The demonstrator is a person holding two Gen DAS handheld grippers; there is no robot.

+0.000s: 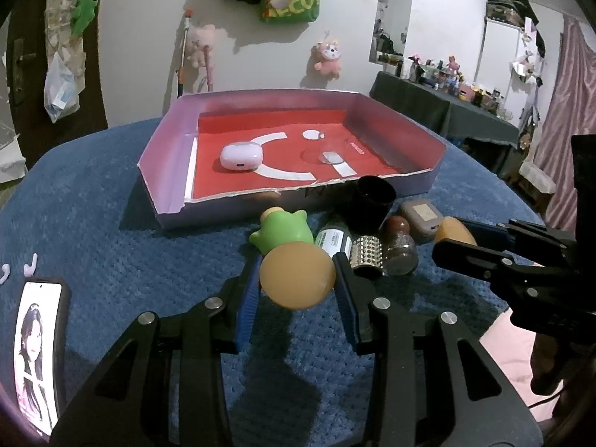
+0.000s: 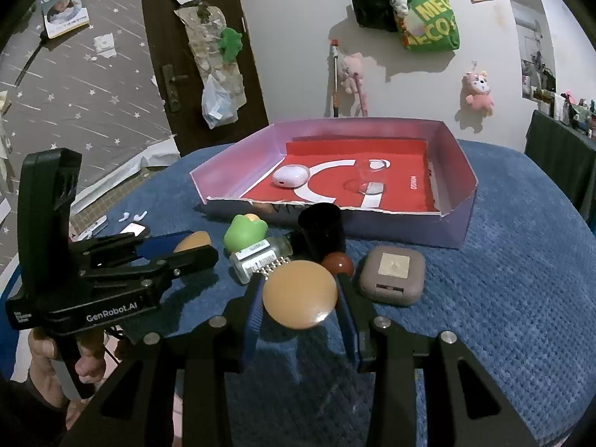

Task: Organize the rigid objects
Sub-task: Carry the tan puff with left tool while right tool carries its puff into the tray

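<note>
My left gripper is shut on a tan egg, held just above the blue cloth. My right gripper is shut on a second tan egg; it also shows in the left wrist view. Beyond them lie a green frog toy, a labelled glass jar, a studded cylinder, a black cup, a red-capped shaker and a brown case. The pink-walled tray with a red floor holds a lilac earbud case and a clear glass.
A phone with a lit screen lies at the cloth's left edge, with white earbuds beside it. A dark table full of small items stands at the far right. Bags and plush toys hang on the wall behind.
</note>
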